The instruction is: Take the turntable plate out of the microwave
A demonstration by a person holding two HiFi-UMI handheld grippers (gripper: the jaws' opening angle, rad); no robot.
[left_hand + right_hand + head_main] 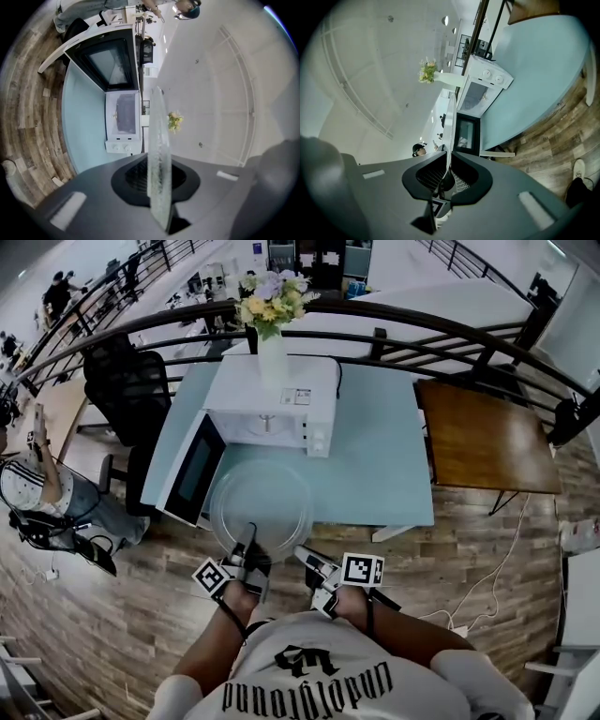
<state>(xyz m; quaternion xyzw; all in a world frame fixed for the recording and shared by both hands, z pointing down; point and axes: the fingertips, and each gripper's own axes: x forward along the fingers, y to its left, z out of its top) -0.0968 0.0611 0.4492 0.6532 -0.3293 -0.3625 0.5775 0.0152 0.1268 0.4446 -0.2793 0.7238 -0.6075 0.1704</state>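
Note:
The clear glass turntable plate (261, 505) hangs outside the white microwave (272, 404), above the front edge of the light blue table (375, 465). Both grippers hold its near rim. My left gripper (246, 545) is shut on the rim's left part, and my right gripper (305, 557) is shut on its right part. In the left gripper view the plate (157, 150) stands edge-on between the pads of that gripper (157, 180). The right gripper view also shows the plate (450, 119) edge-on, clamped in its gripper (446, 176). The microwave door (192, 470) hangs open to the left.
A white vase of flowers (272, 348) stands on top of the microwave. A brown table (483, 437) adjoins on the right, and a black chair (127, 390) stands at the left. A person (37, 493) sits at the far left. A dark railing (422, 329) runs behind.

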